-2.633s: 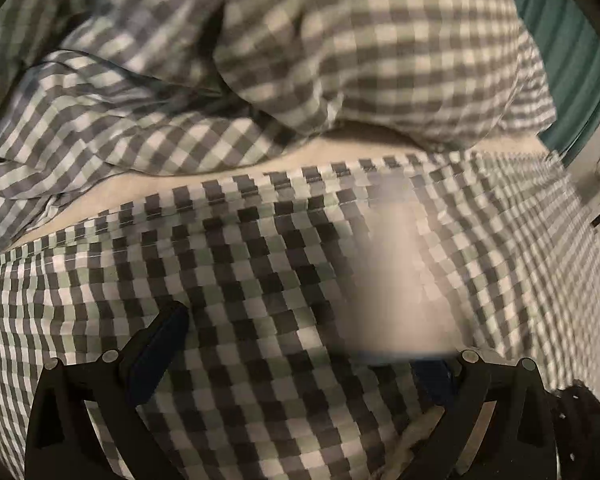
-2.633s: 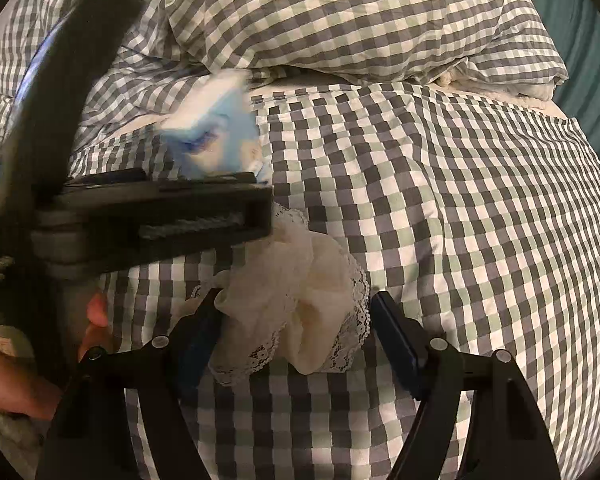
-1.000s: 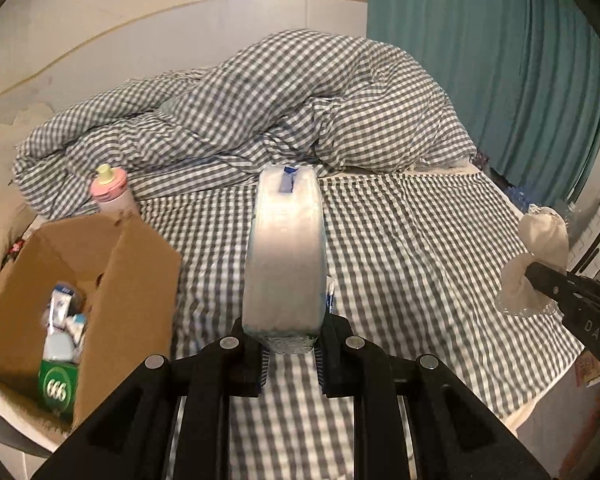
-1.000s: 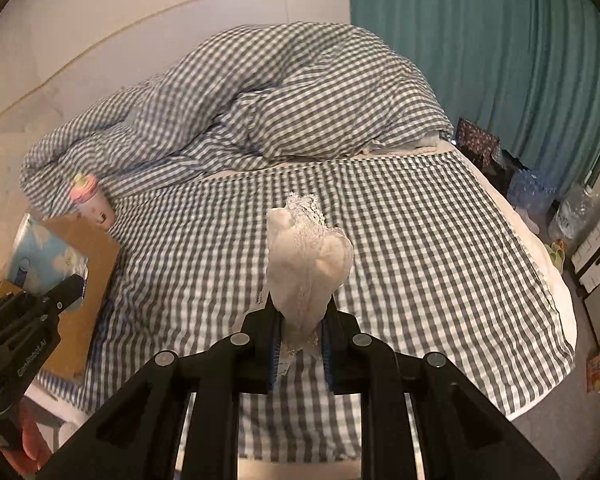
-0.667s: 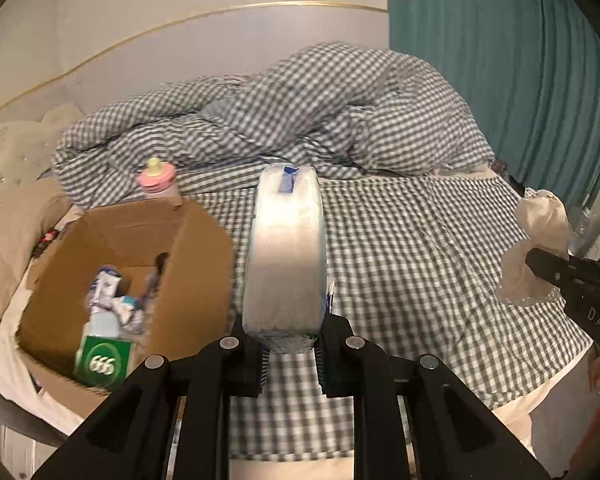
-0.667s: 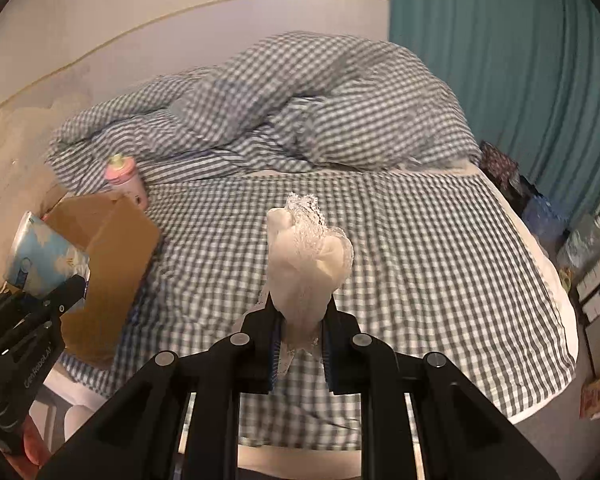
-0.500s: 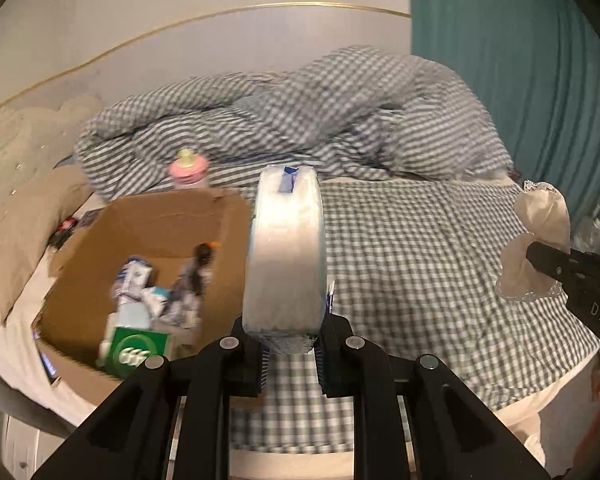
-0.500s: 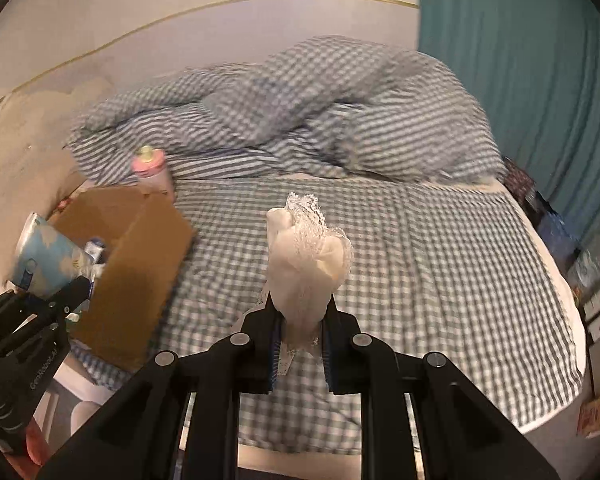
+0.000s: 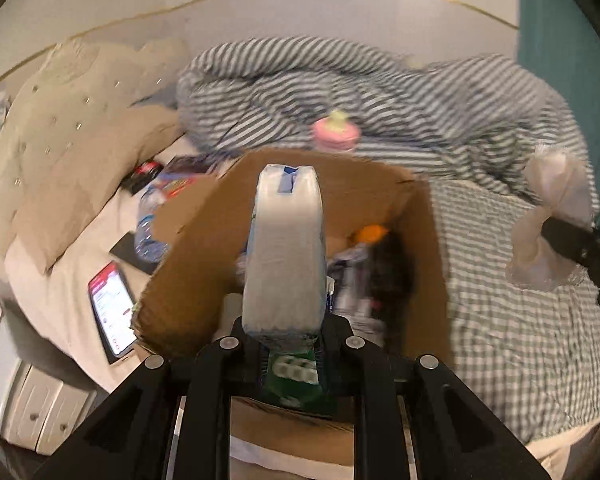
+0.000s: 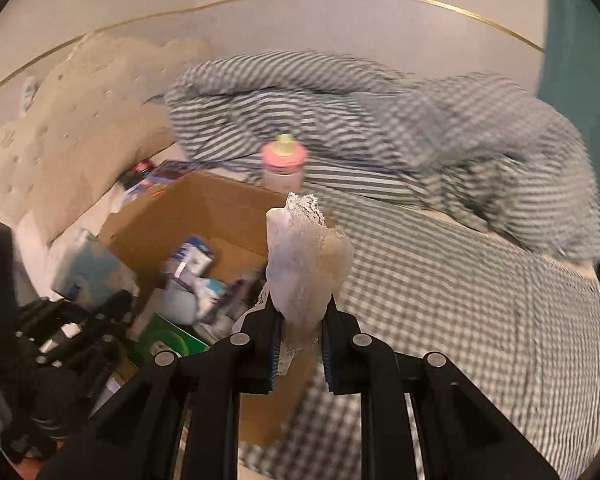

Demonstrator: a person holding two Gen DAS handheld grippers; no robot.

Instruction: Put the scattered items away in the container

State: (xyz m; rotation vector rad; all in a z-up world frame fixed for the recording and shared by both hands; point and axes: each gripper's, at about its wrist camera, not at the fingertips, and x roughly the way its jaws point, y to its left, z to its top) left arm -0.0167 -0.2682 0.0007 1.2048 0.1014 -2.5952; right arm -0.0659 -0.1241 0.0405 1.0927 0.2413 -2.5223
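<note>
Left hand-held gripper (image 9: 290, 330) pinching white tissue pack (image 9: 286, 248) over open cardboard box (image 9: 204, 216), right hand-held gripper (image 10: 300, 334) pinching cream lace cloth (image 10: 306, 260), checked bed (image 10: 460, 300) beneath.

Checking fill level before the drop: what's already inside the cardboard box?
The cardboard box holds a green packet, a blue-and-white pack, white wrappers and something dark with an orange tip. All blurred. The held tissue pack and lace cloth cover part of the floor.
</note>
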